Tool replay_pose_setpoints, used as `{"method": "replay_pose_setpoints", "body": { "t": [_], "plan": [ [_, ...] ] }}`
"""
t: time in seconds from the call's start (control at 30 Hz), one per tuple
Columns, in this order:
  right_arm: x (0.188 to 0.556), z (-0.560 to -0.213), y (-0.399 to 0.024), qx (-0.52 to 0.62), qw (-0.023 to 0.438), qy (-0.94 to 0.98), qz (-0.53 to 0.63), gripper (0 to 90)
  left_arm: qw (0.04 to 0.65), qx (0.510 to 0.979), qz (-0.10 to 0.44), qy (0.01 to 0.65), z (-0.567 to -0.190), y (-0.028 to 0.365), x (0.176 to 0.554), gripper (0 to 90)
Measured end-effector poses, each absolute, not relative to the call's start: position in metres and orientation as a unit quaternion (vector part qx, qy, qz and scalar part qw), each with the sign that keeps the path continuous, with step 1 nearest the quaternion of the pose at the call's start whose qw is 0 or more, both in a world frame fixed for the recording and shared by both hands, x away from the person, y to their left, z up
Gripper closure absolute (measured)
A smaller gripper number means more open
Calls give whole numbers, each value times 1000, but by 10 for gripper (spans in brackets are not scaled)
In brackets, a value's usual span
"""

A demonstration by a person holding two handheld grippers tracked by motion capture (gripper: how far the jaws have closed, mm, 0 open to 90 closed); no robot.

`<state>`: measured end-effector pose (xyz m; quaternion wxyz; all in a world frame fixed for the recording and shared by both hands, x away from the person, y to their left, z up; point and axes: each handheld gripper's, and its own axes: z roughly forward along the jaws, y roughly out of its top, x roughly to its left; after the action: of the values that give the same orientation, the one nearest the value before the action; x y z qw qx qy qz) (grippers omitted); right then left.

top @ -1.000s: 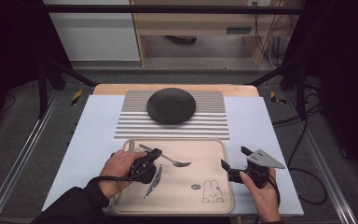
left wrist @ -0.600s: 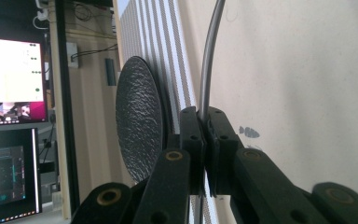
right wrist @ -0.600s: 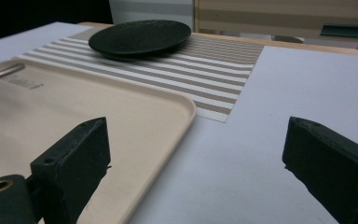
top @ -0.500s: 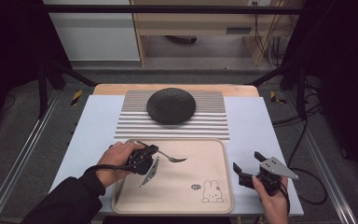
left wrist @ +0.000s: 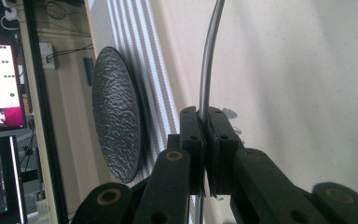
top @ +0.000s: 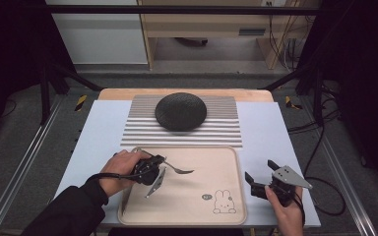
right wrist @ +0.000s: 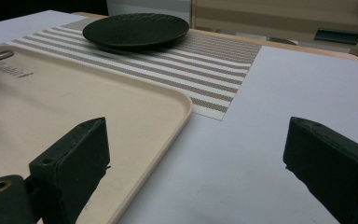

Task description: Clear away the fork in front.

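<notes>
High view: the left gripper [top: 161,164] is clamped on the handle of a metal fork [top: 179,169], held just above the left part of a beige tray [top: 236,167], tines pointing toward the tray's middle. From the left gripper view, both black jaws press flat on the thin handle. At the tray's right edge the right gripper [top: 258,183] hovers over the desk [top: 270,128], jaws apart with nothing between them. Judging by this, the fork is already picked up; carrying it to a resting place, perhaps near the plate, is not yet done. Beyond the tray lies a striped placemat [top: 142,130] with a dark textured plate [top: 180,111] on it. Counted: one fork, one tray with a small rabbit drawing [top: 222,202], one placemat, one plate, two grippers. A thin wire-like piece at the tray's far left corner is too small to identify.
</notes>
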<state>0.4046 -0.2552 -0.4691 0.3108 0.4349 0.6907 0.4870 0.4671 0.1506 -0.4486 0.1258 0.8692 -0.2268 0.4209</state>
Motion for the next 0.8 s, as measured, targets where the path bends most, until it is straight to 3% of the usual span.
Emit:
{"method": "replay_pose_setpoints", "body": {
  "t": [0.7, 0.8],
  "plan": [
    [405, -470, -253, 433, 309, 697, 481, 73, 97, 898, 353, -246, -459, 138, 501, 868],
    [405, -470, -254, 435, 312, 696, 479, 72, 96, 901, 347, -242, -462, 137, 501, 830]
  ]
}}
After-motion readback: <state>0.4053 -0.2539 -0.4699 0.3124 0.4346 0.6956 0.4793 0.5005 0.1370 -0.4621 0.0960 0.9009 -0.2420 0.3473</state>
